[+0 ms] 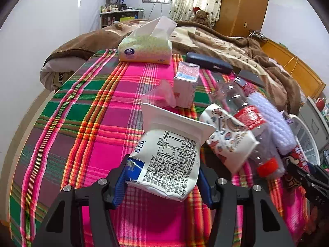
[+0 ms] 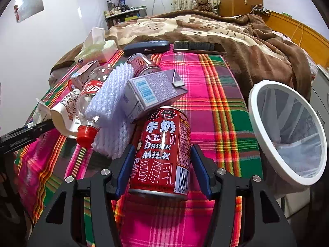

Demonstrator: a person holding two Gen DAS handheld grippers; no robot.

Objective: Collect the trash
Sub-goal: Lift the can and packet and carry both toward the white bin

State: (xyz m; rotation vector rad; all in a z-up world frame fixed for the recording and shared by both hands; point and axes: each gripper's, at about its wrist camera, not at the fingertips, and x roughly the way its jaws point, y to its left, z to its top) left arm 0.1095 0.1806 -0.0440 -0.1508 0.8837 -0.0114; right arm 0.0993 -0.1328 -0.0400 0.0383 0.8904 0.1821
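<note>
Little looks binned yet. The left hand-held gripper (image 1: 162, 177) pinches a white pouch (image 1: 168, 160); the right hand-held gripper (image 2: 162, 168) brackets a red milk can (image 2: 162, 150), contact unclear. Bottle (image 1: 246, 119), carton (image 2: 152, 92) and more litter remain; trash bin (image 2: 257, 111) waits at right.

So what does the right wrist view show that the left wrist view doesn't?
Only the right wrist view: the red milk can between the right tool's blue pads, the whole bin mouth with its liner, a second can behind the foam net, and a phone by the blanket.

Only the left wrist view: the white pouch between the left tool's pads, and a pink bag.

Both: the cola bottle, foam net, paper cup, tissue pack and dark case.
</note>
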